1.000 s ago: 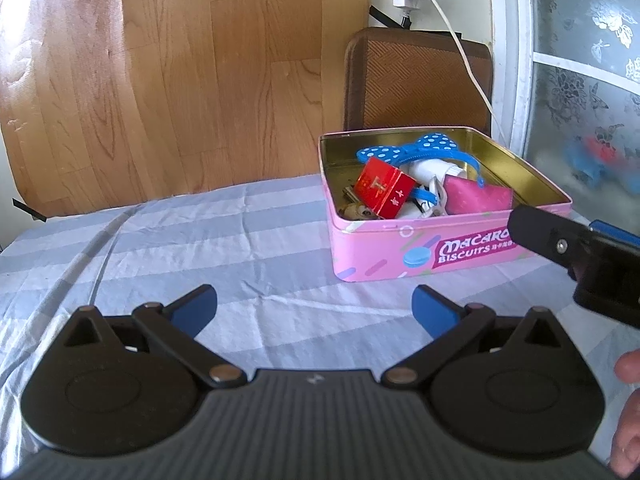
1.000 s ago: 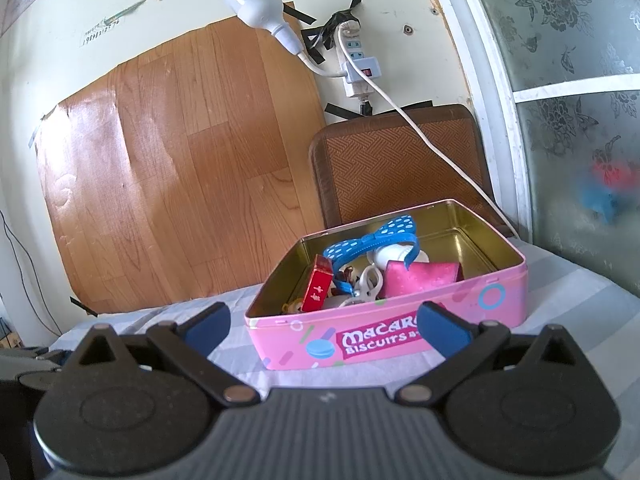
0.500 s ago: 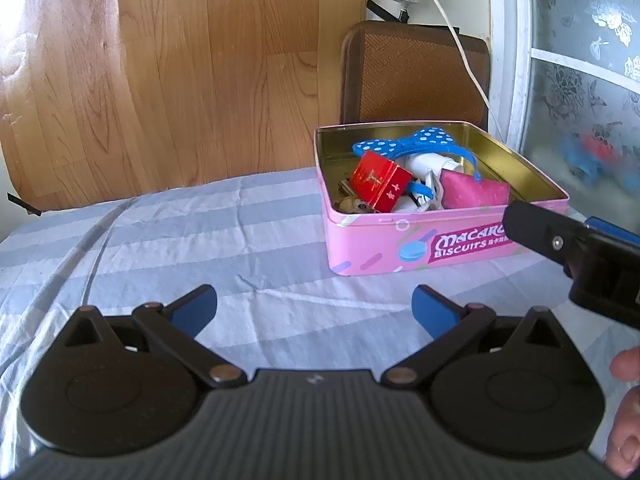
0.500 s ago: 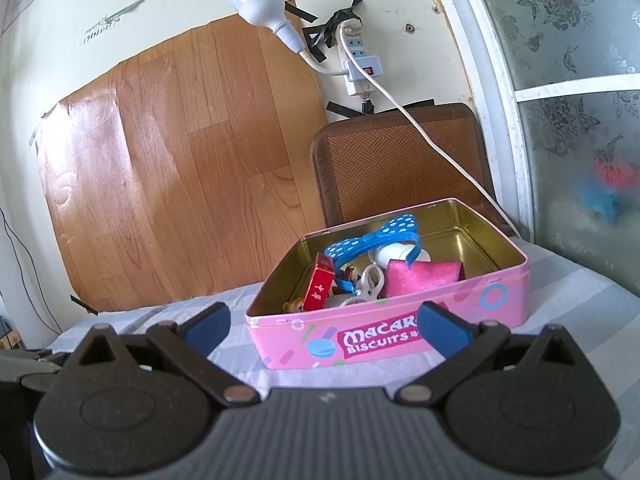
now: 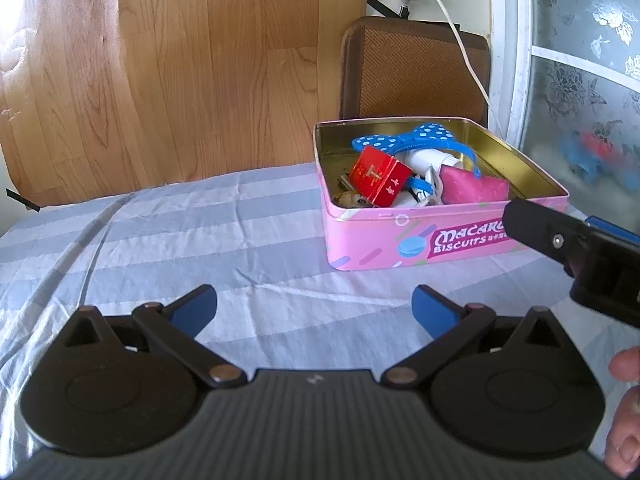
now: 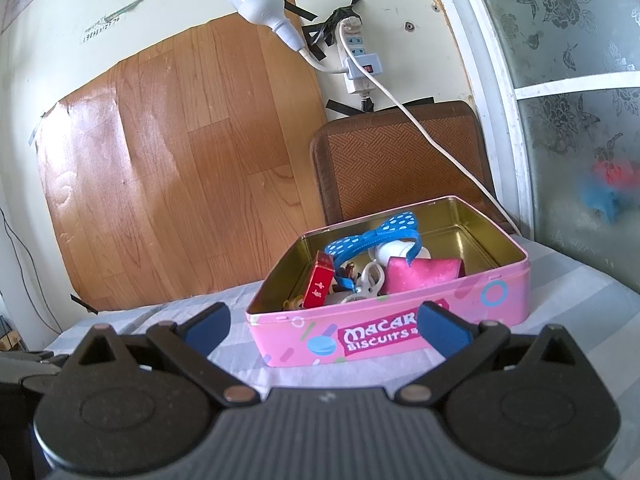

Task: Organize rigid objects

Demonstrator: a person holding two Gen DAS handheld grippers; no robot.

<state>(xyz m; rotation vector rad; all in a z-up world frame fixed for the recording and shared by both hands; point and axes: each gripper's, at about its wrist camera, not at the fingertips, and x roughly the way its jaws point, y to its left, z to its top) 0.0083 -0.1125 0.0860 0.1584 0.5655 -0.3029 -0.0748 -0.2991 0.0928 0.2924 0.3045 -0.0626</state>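
A pink biscuit tin (image 5: 376, 244) (image 6: 512, 296) stands open on the striped cloth, right of centre. Inside lie a red box (image 5: 380, 178) (image 6: 318, 286), a blue dotted bow headband (image 5: 412, 138) (image 6: 376, 238), a pink packet (image 5: 472, 188) (image 6: 424, 274) and white pieces. My left gripper (image 5: 316, 310) is open over bare cloth, short of the tin and to its left. My right gripper (image 6: 324, 326) is open just in front of the tin's near wall; part of it shows in the left wrist view as the right gripper's body (image 5: 580, 248). Nothing is between either pair of fingers.
The blue-and-white striped cloth (image 5: 180, 240) covers the table. A brown woven chair back (image 5: 412, 68) stands behind the tin, with a white cable (image 6: 440, 140) trailing over it from a power strip. Wood-look panel on the wall, frosted window at right. A hand (image 5: 624, 412) shows at the lower right.
The left wrist view has drifted slightly, so the tin sits a touch lower and further left in it. Both grippers stay open and the tin's contents have not moved.
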